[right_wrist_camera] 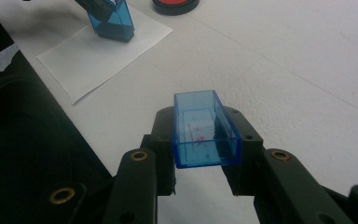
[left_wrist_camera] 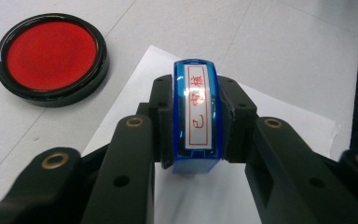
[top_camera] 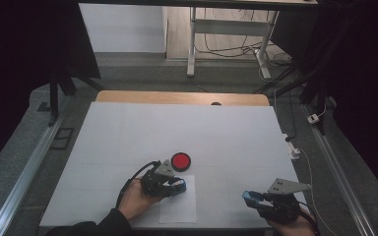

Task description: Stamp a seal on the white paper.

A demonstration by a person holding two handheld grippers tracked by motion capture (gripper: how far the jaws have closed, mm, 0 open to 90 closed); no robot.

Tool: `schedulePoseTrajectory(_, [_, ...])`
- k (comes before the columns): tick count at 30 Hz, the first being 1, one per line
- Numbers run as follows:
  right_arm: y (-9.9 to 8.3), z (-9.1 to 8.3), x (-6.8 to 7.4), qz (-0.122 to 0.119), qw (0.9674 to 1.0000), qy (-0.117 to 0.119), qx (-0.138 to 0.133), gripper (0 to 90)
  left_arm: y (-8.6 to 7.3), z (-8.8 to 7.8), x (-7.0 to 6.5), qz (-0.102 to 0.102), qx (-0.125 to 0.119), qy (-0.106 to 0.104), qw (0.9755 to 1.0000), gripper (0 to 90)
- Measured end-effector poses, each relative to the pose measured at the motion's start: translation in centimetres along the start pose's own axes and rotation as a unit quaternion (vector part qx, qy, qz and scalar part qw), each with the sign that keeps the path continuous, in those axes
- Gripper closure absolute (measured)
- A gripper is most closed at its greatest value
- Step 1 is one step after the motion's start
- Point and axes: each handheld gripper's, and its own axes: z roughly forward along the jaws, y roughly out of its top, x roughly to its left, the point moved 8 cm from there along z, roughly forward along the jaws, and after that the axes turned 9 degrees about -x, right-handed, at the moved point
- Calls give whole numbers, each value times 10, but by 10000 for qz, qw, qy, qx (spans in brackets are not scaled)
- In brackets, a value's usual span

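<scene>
Translucent blue plastic fills both our tools: left tool (left_wrist_camera: 193, 126) clamps the rounded stamp (left_wrist_camera: 195, 116), right tool (right_wrist_camera: 205, 140) the boxy cap (right_wrist_camera: 205, 130).

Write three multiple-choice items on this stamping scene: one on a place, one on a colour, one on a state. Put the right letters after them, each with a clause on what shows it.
1. Where does the blue stamp in the left gripper stand?
A. over the white sheet of paper
B. on the ink pad
C. beyond the table's far edge

2. What colour is the inside of the round ink pad?
A. blue
B. red
C. green

3. What is the state of the right gripper?
A. open and empty
B. shut on the ink pad
C. shut on the clear blue cap

Answers:
1 A, since the left gripper view shows paper under and around the stamp, with the pad off to one side.
2 B, since a red disc fills its black rim.
3 C, since the right gripper view shows its jaws pressed on both sides of the hollow cap.
</scene>
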Motion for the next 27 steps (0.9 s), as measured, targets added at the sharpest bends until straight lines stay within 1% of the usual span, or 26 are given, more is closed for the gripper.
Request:
schedulePoseTrajectory(2, [0, 0, 0, -3, 10000, 4, -13, 683, -1, 0, -1, 44, -23, 5, 10000, 703])
schedulePoseTrajectory(5, [0, 0, 0, -10, 10000, 2, -11, 682, -1, 0, -2, 82, 5, 41, 10000, 705])
schedulePoseTrajectory(7, [0, 0, 0, 2, 10000, -8, -2, 682, -2, 1, -3, 84, 19, 70, 9999, 706])
schedulePoseTrajectory(10, [0, 0, 0, -9, 10000, -12, 9, 682, -2, 1, -3, 74, -29, 103, 9999, 707])
schedulePoseTrajectory(14, [0, 0, 1, -22, 10000, -9, 12, 682, -3, 1, -6, 168, -36, 215, 9996, 707])
schedulePoseTrajectory(17, [0, 1, 1, -33, 10000, -2, 13, 682, -4, 1, -5, 118, -97, 209, 9997, 707])
schedulePoseTrajectory(21, [0, 1, 1, -57, 10000, -4, 46, 682, -4, 2, -4, -21, -156, 159, 9998, 707])
schedulePoseTrajectory(22, [0, 1, 1, -54, 10000, -4, 45, 682, -4, 2, -3, -56, -146, 128, 9998, 707])
schedulePoseTrajectory(26, [-1, 1, 1, -65, 10000, -20, 55, 682, -5, 1, 2, -325, -200, -73, 9992, 707])
schedulePoseTrajectory(27, [-1, 1, 1, -57, 10000, -22, 58, 682, -5, 1, 3, -349, -205, -98, 9991, 707])
